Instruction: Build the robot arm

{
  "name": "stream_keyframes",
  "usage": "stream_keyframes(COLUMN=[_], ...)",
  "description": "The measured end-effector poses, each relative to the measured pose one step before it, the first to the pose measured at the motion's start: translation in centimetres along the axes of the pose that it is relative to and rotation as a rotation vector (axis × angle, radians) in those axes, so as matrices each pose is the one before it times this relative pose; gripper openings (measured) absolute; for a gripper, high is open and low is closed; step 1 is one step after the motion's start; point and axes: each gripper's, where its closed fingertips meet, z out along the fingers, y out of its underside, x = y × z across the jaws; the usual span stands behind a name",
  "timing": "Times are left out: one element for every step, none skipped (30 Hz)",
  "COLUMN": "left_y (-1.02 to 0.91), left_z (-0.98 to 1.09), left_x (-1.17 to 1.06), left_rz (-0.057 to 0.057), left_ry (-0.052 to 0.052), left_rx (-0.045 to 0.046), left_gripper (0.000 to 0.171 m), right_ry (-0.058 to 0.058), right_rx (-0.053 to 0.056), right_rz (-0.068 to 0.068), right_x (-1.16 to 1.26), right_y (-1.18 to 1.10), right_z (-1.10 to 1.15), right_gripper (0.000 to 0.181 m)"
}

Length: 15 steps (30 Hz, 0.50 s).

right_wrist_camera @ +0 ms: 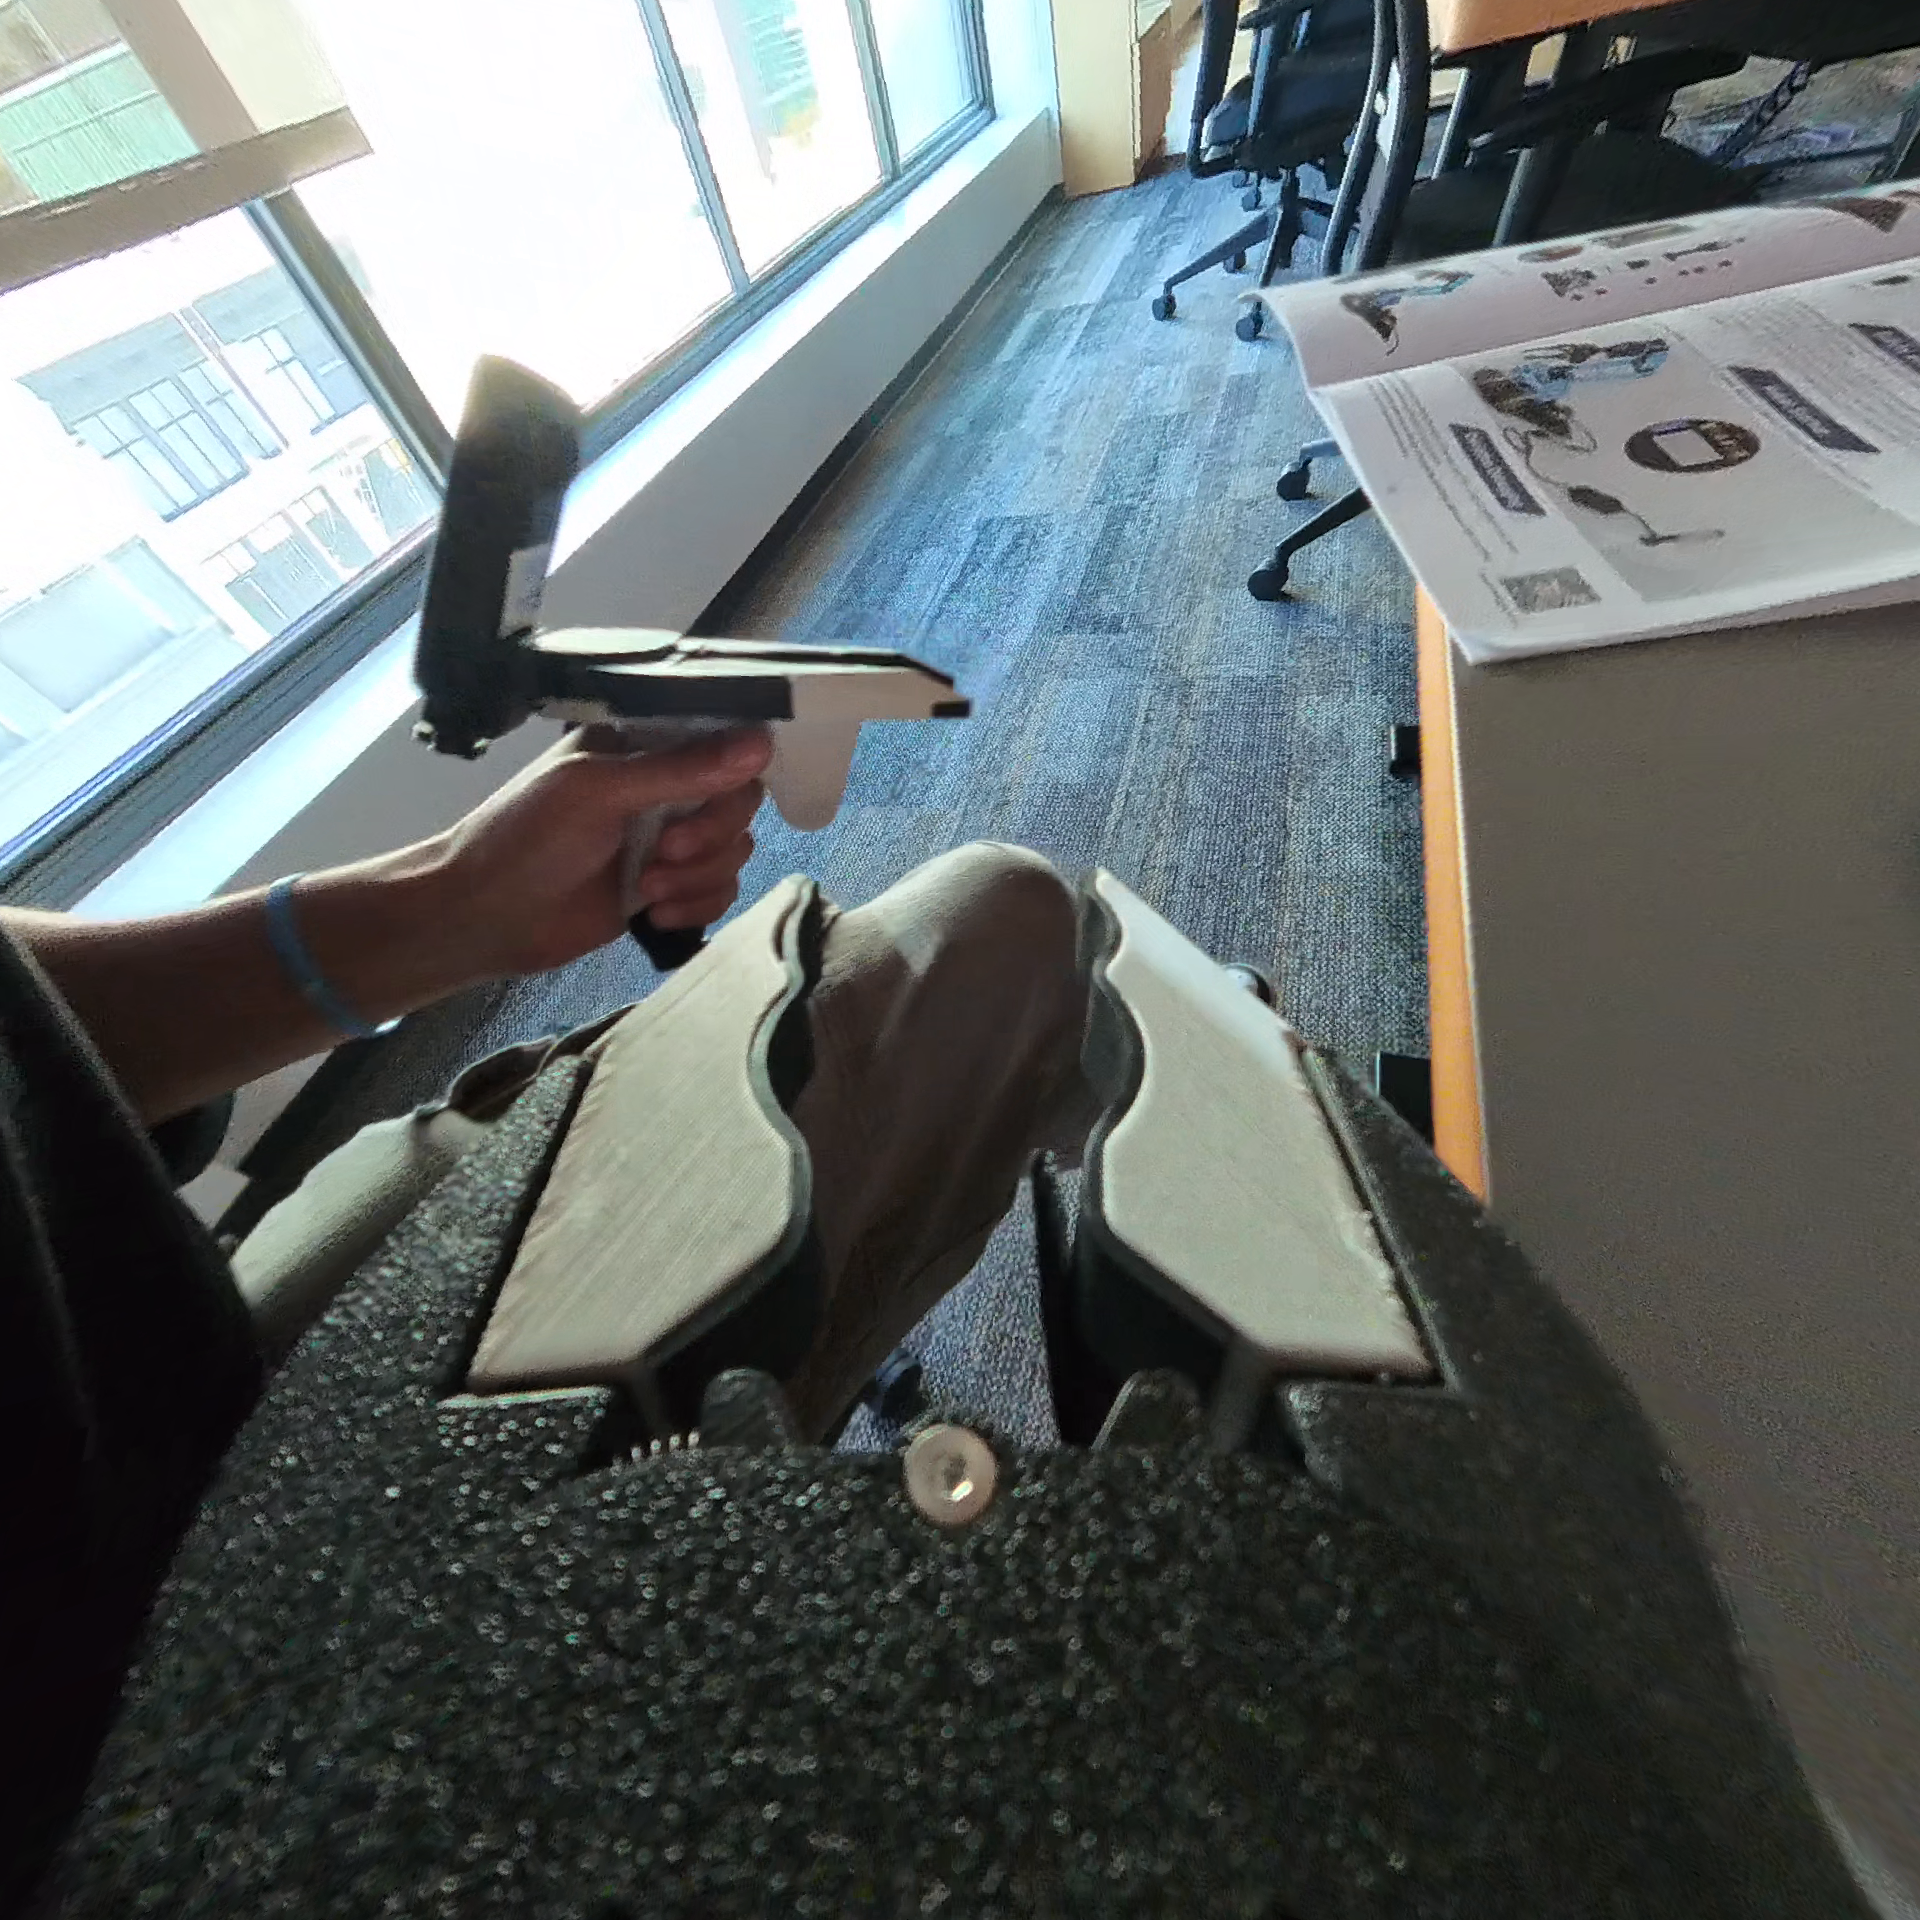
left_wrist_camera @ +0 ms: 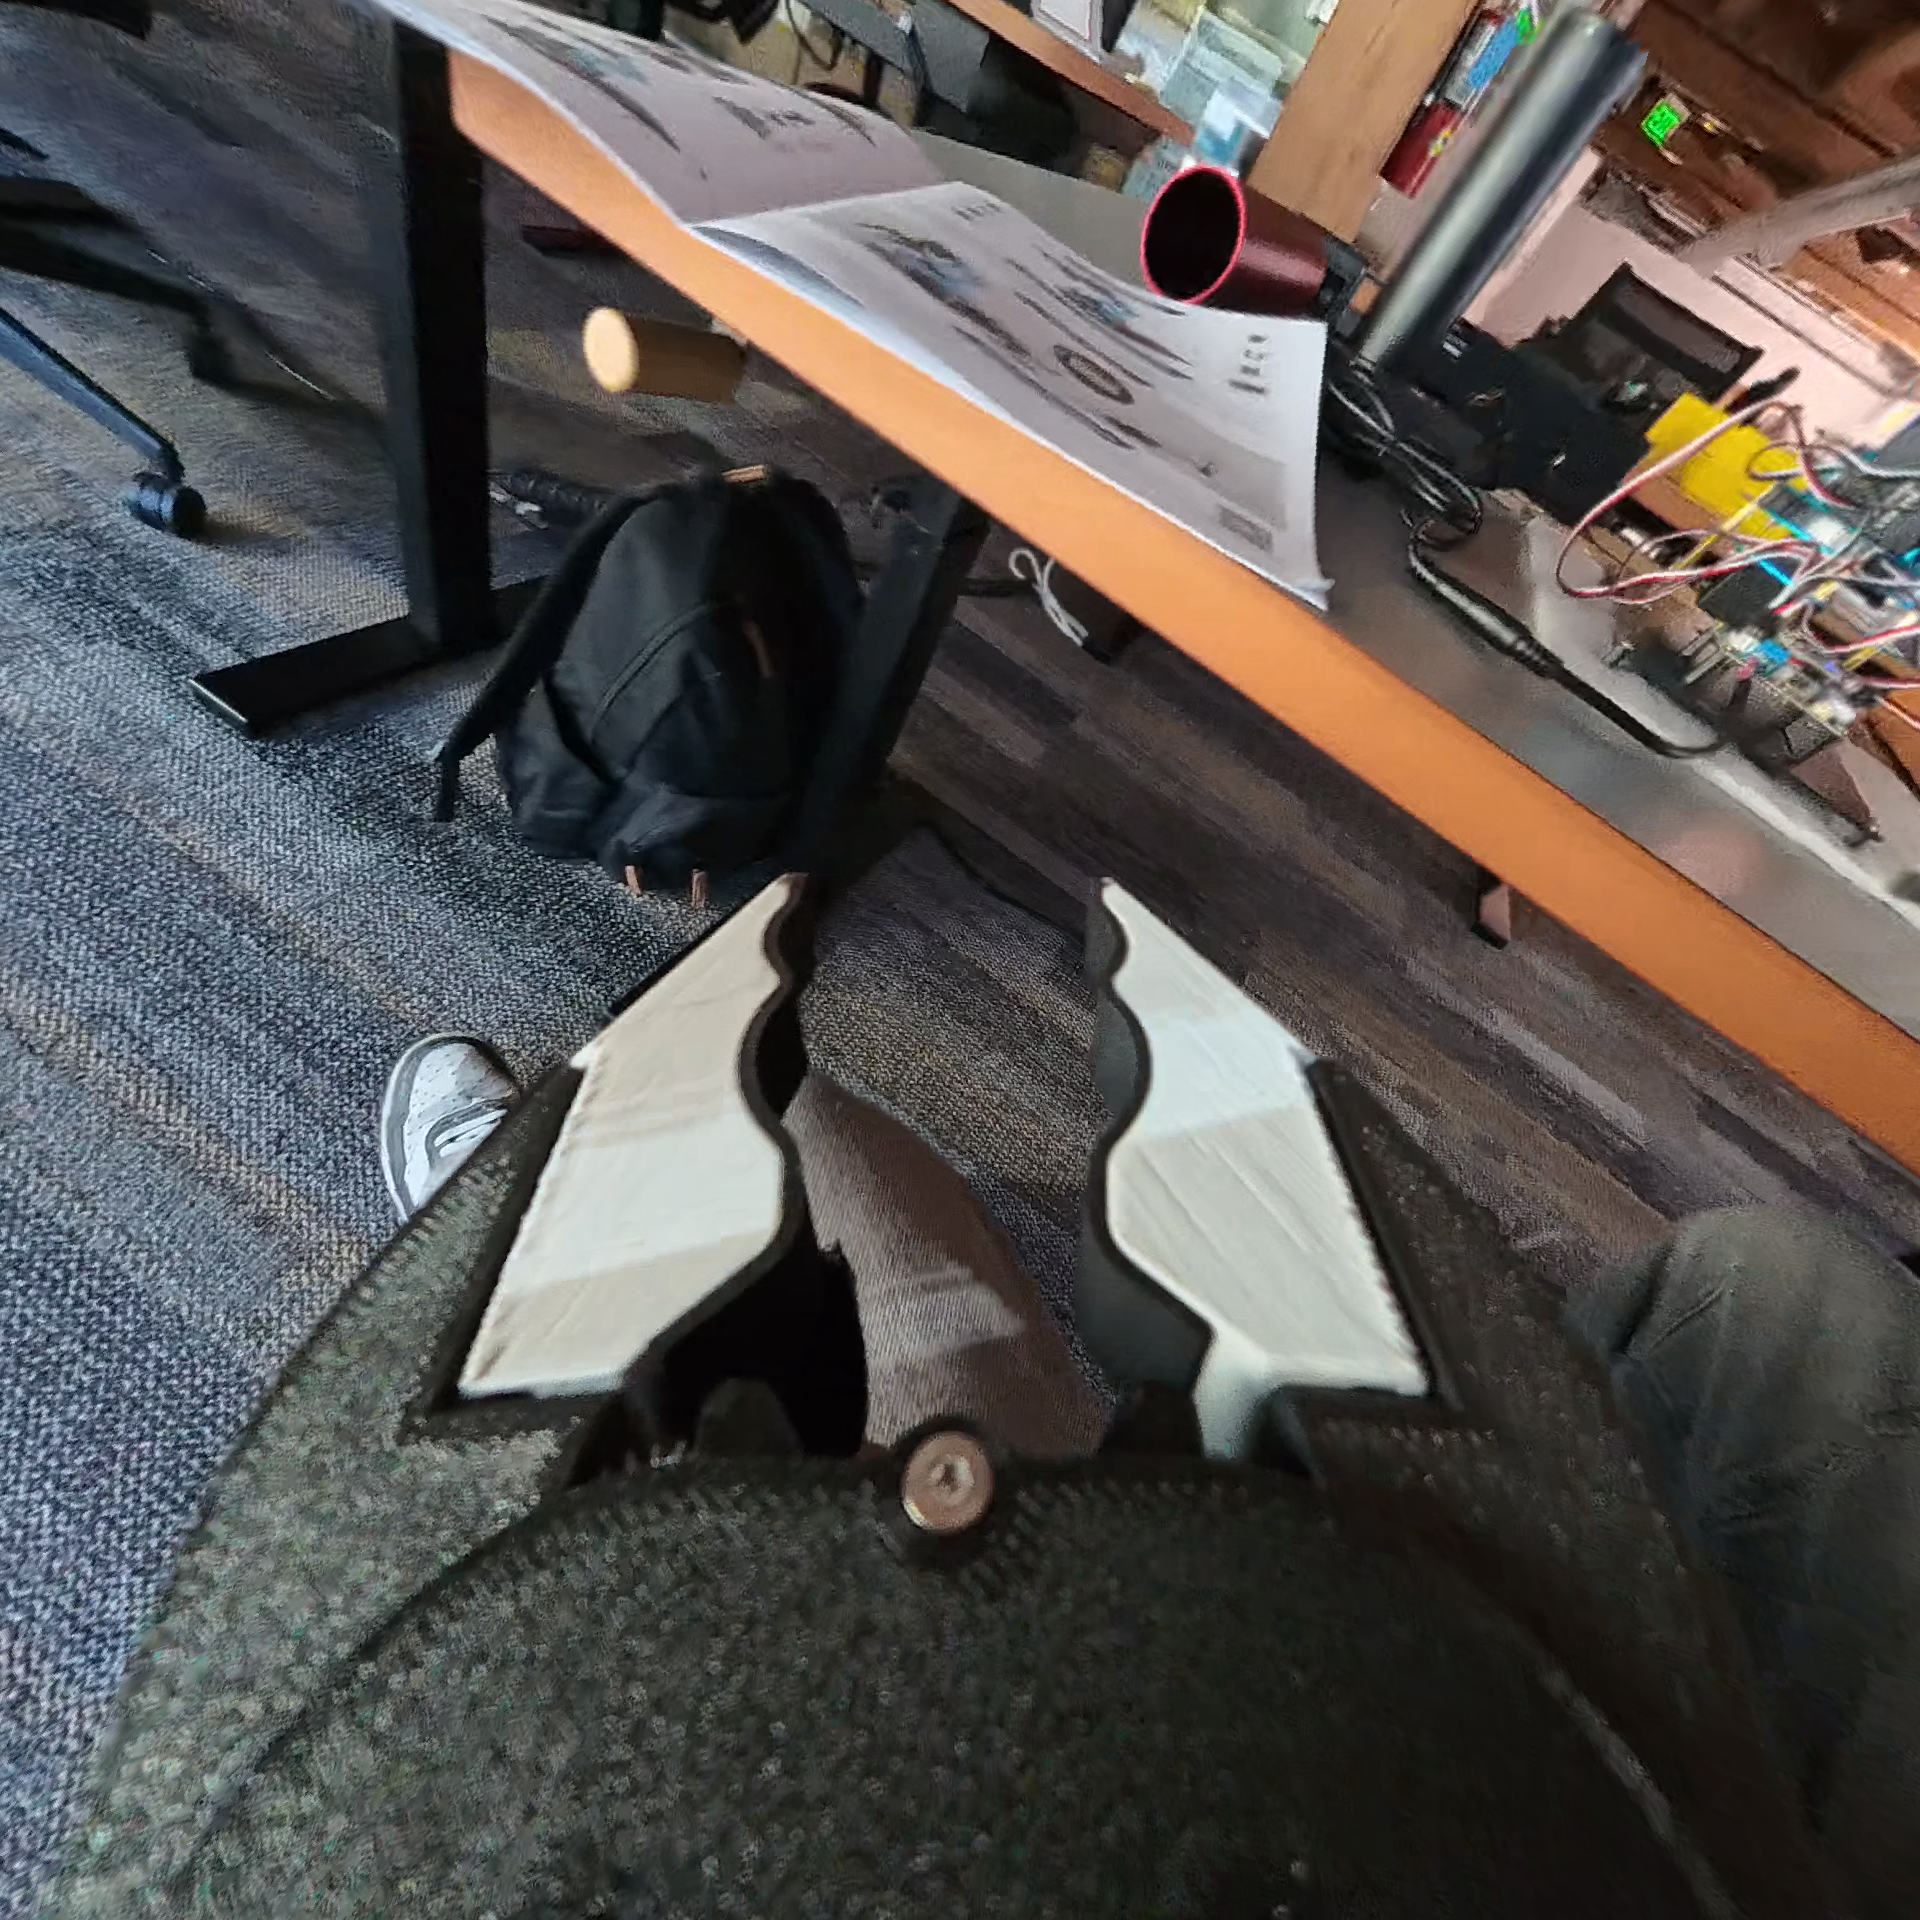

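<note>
Left wrist view: the left gripper (left_wrist_camera: pixel 940 904), with white fingers on a speckled dark body, has its jaws apart and holds nothing. It hangs over grey patterned carpet (left_wrist_camera: pixel 208 935). A black fabric backpack (left_wrist_camera: pixel 665 675) stands on the carpet ahead of the fingertips, slightly left. A white and grey sneaker (left_wrist_camera: pixel 442 1122) lies just left of the left finger. Ahead and to the right runs an orange-edged table with a grey top (left_wrist_camera: pixel 1299 665). An open printed booklet with white pages (left_wrist_camera: pixel 1091 353) overhangs its edge. A dark red cylindrical cup (left_wrist_camera: pixel 1231 239) lies on its side beyond the booklet. A tangle of coloured wires and circuit boards (left_wrist_camera: pixel 1766 582) occupies the far right.

Right wrist view: the right gripper (right_wrist_camera: pixel 951 894) also has its jaws apart and empty. A knee in tan trousers (right_wrist_camera: pixel 935 997) shows between the fingers, behind them. Ahead and left, a hand (right_wrist_camera: pixel 623 852) grips the handle of the other gripper. The booklet (right_wrist_camera: pixel 1621 436) lies on the table ahead and right. Black wheeled office chairs (right_wrist_camera: pixel 1309 156) stand far ahead.
</note>
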Motion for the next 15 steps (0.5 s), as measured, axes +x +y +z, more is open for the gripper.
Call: stream_keyframes(left_y=[-0.227,-0.448,-0.693,-0.783,-0.738,-0.668,-0.7,-0.705,-0.636,-0.58,-0.591,-0.609,-0.572,-0.501,-0.474], left_z=[0.222,0.343,0.39,0.435,0.501,0.514,0.496,0.483,0.521,0.586,0.645,0.67,0.714,0.734,0.74], left_x=[-0.515,-0.404,-0.433,-0.476,-0.425,-0.249,-0.09,-0.092,-0.231,-0.334,-0.299,-0.214,-0.166,-0.151,-0.173], left_rz=[-0.0032,0.0089,0.0198,0.0239,0.0173,0.0052,-0.0006,0.004,0.0119,0.0163,0.0168,0.0158,0.0157,0.0157,0.0143], left_ry=[0.0058,0.006,-0.0011,-0.0069,-0.0048,0.0041,0.0113,0.0097,-0.0002,-0.0056,-0.0019,0.0037,0.0081,0.0098,0.0097], left_rx=[-0.01045,-0.01072,0.00176,0.00758,0.00257,-0.00093,0.00385,0.00943,0.00779,0.00411,0.00393,0.00559,0.00472,0.0017,0.00106], left_gripper=[0.052,0.052,0.051,0.051,0.051,0.051,0.051,0.051,0.051,0.051,0.051,0.051,0.051,0.055,0.054], right_ry=[-0.0008,-0.0018,-0.0049,-0.0002,0.0168,0.035,0.0445,0.0383,0.0207,0.0111,0.0143,0.019,0.0143,0.0161,0.0276], right_rx=[-0.0024,0.0034,0.0068,-0.0021,-0.0144,-0.0104,-0.0064,-0.0044,0.0027,0.0095,0.0066,0.0016,-0.0018,-0.0041,-0.0117], right_rz=[0.0119,0.0122,0.0077,0.0009,-0.0064,-0.0092,-0.0053,0.0044,0.0152,0.0231,0.0263,0.0242,0.0138,0.0029,-0.003], right_x=[0.721,0.623,0.498,0.528,0.772,1.008,1.175,1.148,0.928,0.775,0.795,0.813,0.674,0.643,0.782], right_y=[-0.474,-0.498,-0.512,-0.381,-0.235,-0.31,-0.354,-0.414,-0.544,-0.671,-0.679,-0.629,-0.571,-0.507,-0.318], right_z=[1.171,0.996,0.855,0.745,0.624,0.482,0.373,0.34,0.318,0.298,0.313,0.327,0.359,0.382,0.449], right_gripper=[0.048,0.048,0.047,0.047,0.047,0.046,0.044,0.044,0.044,0.045,0.048,0.045,0.048,0.048,0.048])
